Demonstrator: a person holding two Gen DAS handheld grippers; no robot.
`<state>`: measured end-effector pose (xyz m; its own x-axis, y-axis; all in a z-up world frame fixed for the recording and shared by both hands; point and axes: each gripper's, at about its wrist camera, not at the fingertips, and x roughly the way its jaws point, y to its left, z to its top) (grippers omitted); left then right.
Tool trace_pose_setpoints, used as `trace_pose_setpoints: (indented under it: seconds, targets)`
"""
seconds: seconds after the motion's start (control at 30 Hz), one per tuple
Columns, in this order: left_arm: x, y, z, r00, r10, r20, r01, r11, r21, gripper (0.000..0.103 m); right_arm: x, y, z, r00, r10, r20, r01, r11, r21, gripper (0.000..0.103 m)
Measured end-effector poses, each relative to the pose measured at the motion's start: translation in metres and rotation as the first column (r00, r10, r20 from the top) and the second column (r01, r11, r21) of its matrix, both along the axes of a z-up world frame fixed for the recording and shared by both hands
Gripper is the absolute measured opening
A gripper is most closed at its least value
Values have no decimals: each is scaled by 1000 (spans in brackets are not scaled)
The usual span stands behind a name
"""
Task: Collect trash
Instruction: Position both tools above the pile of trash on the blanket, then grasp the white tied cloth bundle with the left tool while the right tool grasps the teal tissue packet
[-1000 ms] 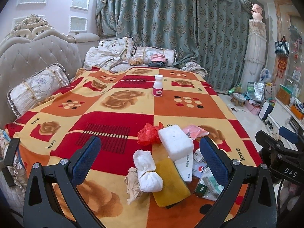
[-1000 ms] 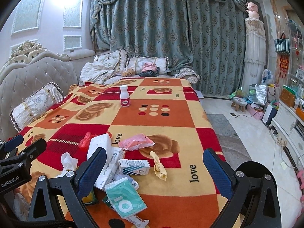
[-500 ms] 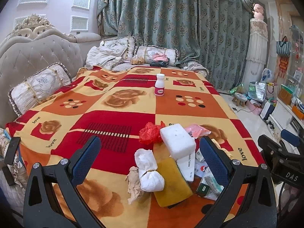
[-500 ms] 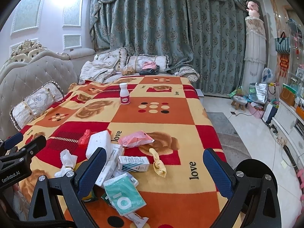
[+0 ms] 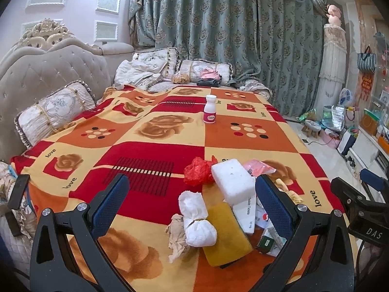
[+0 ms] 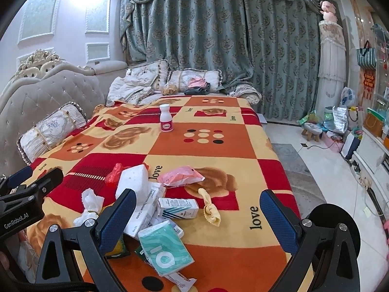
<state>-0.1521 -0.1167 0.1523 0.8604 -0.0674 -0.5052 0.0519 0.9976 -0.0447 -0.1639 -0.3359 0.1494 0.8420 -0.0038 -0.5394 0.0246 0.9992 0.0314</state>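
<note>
Beyond the trash pile (image 5: 218,209) stands a bottle (image 5: 210,109).

light: bright, warm, overhead | glare: ceiling top edge | focus: sharp | edges: fisheye bending, black corners

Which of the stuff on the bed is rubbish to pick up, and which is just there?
Looks like rubbish:
red bag
foam block
tissue bundle
yellow sponge
teal packet
pink wrapper
small box

Probably just there:
white bottle
pillow
folded clothes
stool
</note>
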Motion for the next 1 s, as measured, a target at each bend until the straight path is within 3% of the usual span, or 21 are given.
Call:
trace_pose_setpoints:
  seconds: [0.8,1.0]
  targets:
    - [1,6,-7,1000,-2,5,2,1000,8,103,4,4,-9,998,17,-56,-18,1000,-17,101]
    - [3,23,-16,999,13,-42,-13,1000,14,103,2,-2,-15,996,21,-81,-23,999,-28,101]
